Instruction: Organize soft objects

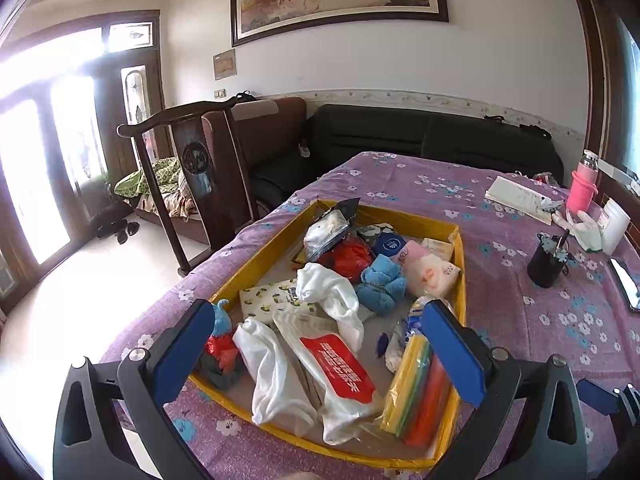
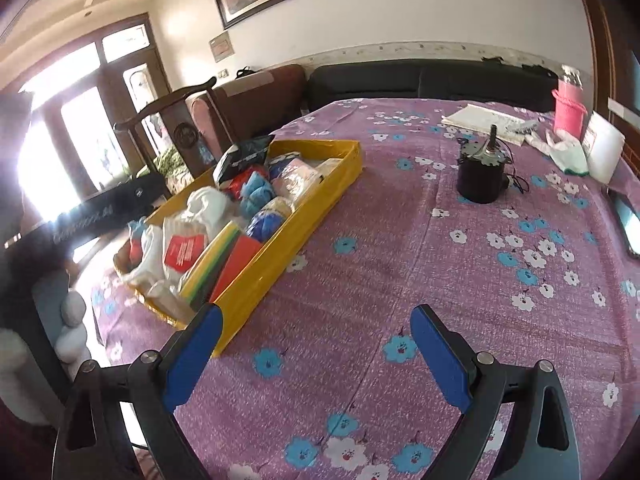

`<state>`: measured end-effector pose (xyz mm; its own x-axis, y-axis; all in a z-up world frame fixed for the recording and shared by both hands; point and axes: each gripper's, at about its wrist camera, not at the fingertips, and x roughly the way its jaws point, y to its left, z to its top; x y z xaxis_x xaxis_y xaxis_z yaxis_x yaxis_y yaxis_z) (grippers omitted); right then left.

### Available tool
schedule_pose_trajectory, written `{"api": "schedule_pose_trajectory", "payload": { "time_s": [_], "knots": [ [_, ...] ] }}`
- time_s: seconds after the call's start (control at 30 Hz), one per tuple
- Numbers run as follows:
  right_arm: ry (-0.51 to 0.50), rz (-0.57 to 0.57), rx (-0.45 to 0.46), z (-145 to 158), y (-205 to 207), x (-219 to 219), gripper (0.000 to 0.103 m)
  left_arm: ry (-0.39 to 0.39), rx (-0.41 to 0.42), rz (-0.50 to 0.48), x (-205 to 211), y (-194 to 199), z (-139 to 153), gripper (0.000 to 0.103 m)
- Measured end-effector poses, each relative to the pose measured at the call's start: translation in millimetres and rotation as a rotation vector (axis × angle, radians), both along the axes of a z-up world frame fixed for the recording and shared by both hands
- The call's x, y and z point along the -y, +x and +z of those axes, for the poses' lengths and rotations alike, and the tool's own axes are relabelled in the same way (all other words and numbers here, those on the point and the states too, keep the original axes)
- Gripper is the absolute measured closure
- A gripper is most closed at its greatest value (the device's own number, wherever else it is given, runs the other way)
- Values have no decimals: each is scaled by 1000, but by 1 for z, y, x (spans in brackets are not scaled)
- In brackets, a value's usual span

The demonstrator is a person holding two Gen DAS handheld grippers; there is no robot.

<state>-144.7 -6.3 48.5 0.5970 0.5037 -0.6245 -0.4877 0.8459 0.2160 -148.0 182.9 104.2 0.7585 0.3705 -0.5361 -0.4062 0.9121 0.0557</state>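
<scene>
A shallow yellow tray (image 1: pixel 462 252) on the purple flowered cloth holds soft things: a white sock (image 1: pixel 336 300), a blue towel (image 1: pixel 380 284), a wet-wipes pack with a red label (image 1: pixel 340 368), a lemon-print tissue pack (image 1: pixel 268 296), stacked coloured cloths (image 1: pixel 416 392) and a red bag (image 1: pixel 352 256). My left gripper (image 1: pixel 316 314) hovers open over the tray's near end, nothing between its fingers. My right gripper (image 2: pixel 316 318) stands open over bare cloth, to the right of the tray (image 2: pixel 296 236).
A black cylindrical motor (image 2: pixel 482 176) stands mid-table. At the far right are a pink bottle (image 2: pixel 568 108), papers (image 2: pixel 484 120), a white glove (image 2: pixel 564 152) and a phone (image 2: pixel 628 224). A dark wooden chair (image 1: pixel 188 184) stands left of the table, sofas behind.
</scene>
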Motion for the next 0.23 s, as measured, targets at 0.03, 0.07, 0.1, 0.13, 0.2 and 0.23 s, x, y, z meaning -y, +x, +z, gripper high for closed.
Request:
{"api": "schedule_pose_trajectory", "payload": {
  "time_s": [0.03,0.07,0.1,0.13,0.2,0.23],
  "knots": [
    [-10,4,7,0,-2,-2,6,1,-1,2,0,0,-1,0],
    [-18,9,12,-1,-4,-4,6,1,-3,2,1,0,-1,0],
    [-24,13,15,-1,-5,-6,6,2,-6,0,1,0,-2,0],
    [-26,15,15,-1,-5,-6,6,6,-11,-1,1,-1,-2,0],
    [-34,14,16,0,-4,-5,6,7,-17,-6,3,-1,-1,0],
    [-40,-2,20,2,-2,-1,6,-2,-18,-14,4,0,-1,0]
  ]
}}
